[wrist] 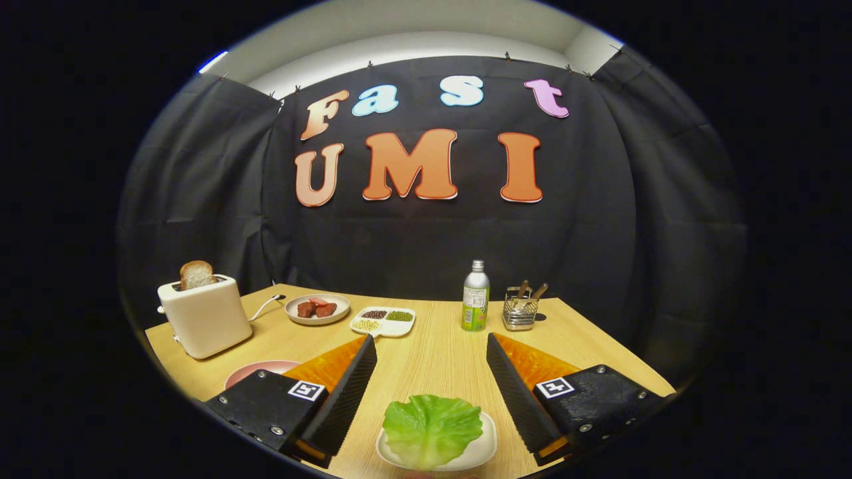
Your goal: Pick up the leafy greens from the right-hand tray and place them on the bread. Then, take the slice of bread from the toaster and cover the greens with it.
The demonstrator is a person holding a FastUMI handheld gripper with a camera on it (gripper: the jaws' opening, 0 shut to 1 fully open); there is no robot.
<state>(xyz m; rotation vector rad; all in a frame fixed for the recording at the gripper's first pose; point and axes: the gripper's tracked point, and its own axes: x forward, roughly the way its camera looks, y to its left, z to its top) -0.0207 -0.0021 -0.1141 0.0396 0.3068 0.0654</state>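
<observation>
Far ahead and to the left of the fingers stands one cream plastic toaster, and one slice of brown-crusted bread stands up out of its slot. Nearer, just outside the left finger, I see the edge of one round pink plate; the finger hides most of it, so I cannot tell what is on it. Beyond the left fingertip are one beige round dish with red-brown meat pieces and one white divided tray with small grains and beans in three compartments.

The gripper has its two black ribbed fingers wide apart, and they hold nothing. Between them, close to their base, lies one green leafy lettuce piece on one small white tray. The leaf covers most of this tray.

I judge the leaf as very light, soft and easy to bend, perhaps a little slippery. A gentle pinch near its thicker middle or on a raised curled edge seems best; a hard squeeze could fold or tear it.

Beyond the right fingertip stand one green drink bottle with silver cap and one wire metal holder with wooden-handled utensils.
</observation>
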